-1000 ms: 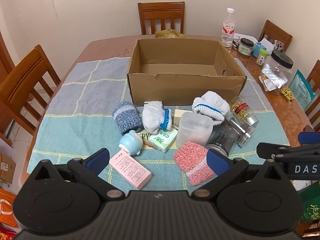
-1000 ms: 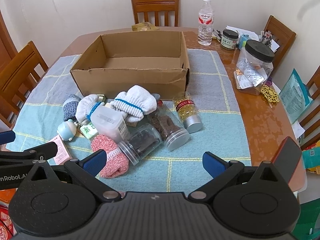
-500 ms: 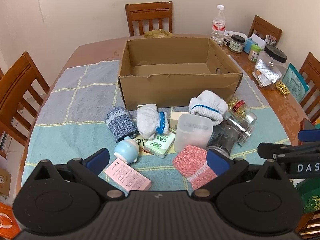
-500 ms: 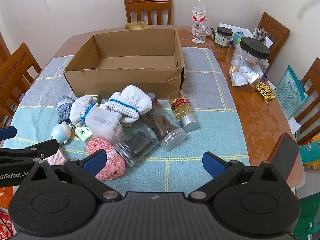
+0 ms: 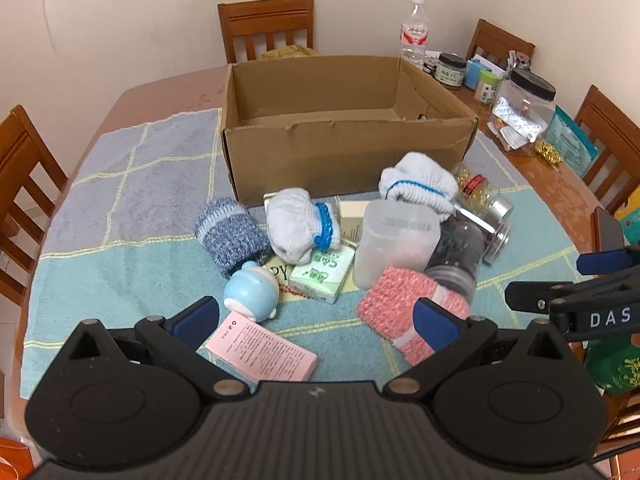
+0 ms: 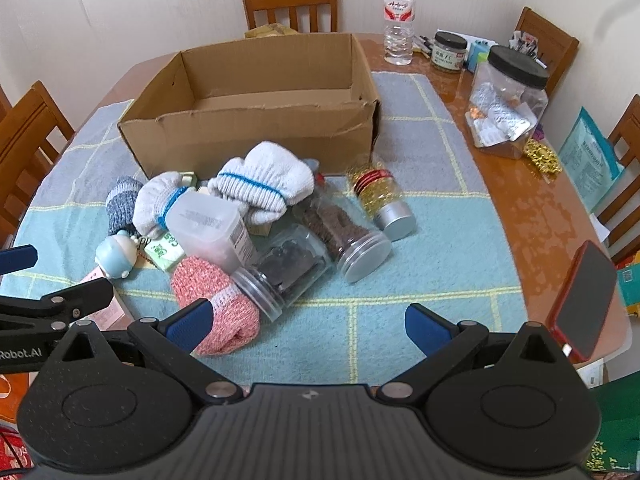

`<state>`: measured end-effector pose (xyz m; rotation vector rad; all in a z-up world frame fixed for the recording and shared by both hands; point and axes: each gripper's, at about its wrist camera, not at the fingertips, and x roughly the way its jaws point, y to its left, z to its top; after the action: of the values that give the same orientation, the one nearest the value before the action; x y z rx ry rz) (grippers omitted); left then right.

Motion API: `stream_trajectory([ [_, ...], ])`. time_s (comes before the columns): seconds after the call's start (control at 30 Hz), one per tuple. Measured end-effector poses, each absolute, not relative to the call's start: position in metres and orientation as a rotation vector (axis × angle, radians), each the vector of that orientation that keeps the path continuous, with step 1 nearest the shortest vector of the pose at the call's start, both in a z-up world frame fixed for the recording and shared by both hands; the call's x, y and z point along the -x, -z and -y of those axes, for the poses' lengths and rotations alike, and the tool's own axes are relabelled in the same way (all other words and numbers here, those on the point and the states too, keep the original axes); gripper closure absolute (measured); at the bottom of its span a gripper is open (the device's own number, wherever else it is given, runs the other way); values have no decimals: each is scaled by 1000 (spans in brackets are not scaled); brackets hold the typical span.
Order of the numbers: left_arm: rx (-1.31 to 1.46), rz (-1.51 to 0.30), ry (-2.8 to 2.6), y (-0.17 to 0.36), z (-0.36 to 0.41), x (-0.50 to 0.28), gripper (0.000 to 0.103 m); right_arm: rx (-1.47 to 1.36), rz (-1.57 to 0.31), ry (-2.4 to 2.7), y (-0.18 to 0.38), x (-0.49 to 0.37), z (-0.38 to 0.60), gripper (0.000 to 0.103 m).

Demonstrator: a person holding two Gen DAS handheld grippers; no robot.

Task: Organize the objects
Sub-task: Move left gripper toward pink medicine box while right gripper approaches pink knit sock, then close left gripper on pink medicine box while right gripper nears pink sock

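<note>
An empty open cardboard box point(image 5: 344, 152) point(image 6: 248, 136) stands on a checked cloth. In front of it lies a pile: blue-grey sock roll point(image 5: 230, 230), white sock rolls point(image 5: 298, 228) point(image 6: 262, 184), frosted plastic tub point(image 5: 394, 244) point(image 6: 208, 228), pink knit roll point(image 5: 404, 308) point(image 6: 216, 300), blue toy figure point(image 5: 251, 290), green tissue pack point(image 5: 323, 274), pink box point(image 5: 262, 350), and clear jars point(image 6: 288, 266) point(image 6: 346, 232) point(image 6: 380, 196). My left gripper point(image 5: 316, 318) is open above the pink box. My right gripper point(image 6: 308, 324) is open near the pink roll and front jar.
Wooden chairs point(image 5: 266, 26) ring the table. A water bottle point(image 6: 398, 16), small jars point(image 6: 450, 52) and a large black-lidded jar point(image 6: 508, 104) stand at the right rear. A red phone point(image 6: 584, 302) lies at the right table edge point(image 6: 532, 216).
Both grippers have moved forward and lower toward the pile, so the objects look larger. Both stay open. No object has moved.
</note>
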<state>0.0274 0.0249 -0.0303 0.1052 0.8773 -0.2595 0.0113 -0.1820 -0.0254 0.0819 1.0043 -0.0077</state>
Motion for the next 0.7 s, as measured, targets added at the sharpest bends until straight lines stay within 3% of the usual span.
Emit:
stream_trajectory([
  [0.7, -325, -906, 476, 100, -64, -44, 1, -87, -1029, -120, 87, -14, 147, 0],
])
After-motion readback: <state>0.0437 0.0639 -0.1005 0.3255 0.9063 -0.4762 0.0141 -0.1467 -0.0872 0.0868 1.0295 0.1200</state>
